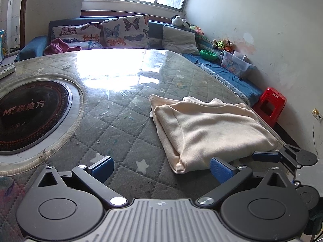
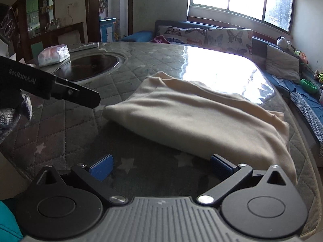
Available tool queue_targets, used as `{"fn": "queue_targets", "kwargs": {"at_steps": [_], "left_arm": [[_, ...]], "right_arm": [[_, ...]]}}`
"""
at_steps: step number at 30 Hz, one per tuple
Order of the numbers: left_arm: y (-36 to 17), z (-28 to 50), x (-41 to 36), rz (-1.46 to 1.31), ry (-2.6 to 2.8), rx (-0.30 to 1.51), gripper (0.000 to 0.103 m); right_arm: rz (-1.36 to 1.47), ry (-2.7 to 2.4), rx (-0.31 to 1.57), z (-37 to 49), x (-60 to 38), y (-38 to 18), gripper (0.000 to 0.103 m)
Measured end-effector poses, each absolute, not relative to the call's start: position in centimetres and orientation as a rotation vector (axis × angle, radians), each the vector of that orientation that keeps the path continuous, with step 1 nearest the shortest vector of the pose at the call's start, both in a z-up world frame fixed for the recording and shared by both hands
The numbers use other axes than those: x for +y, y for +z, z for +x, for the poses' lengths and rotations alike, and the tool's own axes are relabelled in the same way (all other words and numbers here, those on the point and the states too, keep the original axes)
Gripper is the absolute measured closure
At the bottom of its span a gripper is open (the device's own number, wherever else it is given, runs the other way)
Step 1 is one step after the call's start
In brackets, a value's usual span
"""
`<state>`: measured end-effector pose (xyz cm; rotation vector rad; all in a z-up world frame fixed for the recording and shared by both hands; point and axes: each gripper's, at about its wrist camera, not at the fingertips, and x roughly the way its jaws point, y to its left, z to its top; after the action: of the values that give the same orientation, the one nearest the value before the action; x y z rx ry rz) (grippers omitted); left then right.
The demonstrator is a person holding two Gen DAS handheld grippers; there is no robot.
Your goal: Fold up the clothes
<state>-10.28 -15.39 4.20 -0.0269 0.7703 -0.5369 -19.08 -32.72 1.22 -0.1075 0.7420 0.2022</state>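
1. The left tool [image 1: 161, 168] was spread wide and held nothing.
2. The right tool [image 2: 161, 167] was likewise spread wide and empty.
3. A folded cream garment [image 1: 210, 129] lay on the quilted surface [image 1: 121, 121], just ahead of both tools, near its right edge.
4. A round black cooktop [image 1: 30, 119] sat in the surface, left of the garment.

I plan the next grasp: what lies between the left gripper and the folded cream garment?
Nothing: in the left wrist view, only bare quilted table cover separates the open left gripper from the cream garment.
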Motion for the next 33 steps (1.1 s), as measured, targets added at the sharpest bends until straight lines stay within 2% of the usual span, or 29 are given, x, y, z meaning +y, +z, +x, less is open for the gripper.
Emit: {"fn": "queue_targets", "kwargs": {"at_steps": [33], "left_arm": [[4.3, -11.2, -18.0, 0.056, -0.525, 0.757, 0.000]], "right_arm": [[-0.086, 0.162, 0.730, -20.3, -33.4, 1.7, 0.000]]}}
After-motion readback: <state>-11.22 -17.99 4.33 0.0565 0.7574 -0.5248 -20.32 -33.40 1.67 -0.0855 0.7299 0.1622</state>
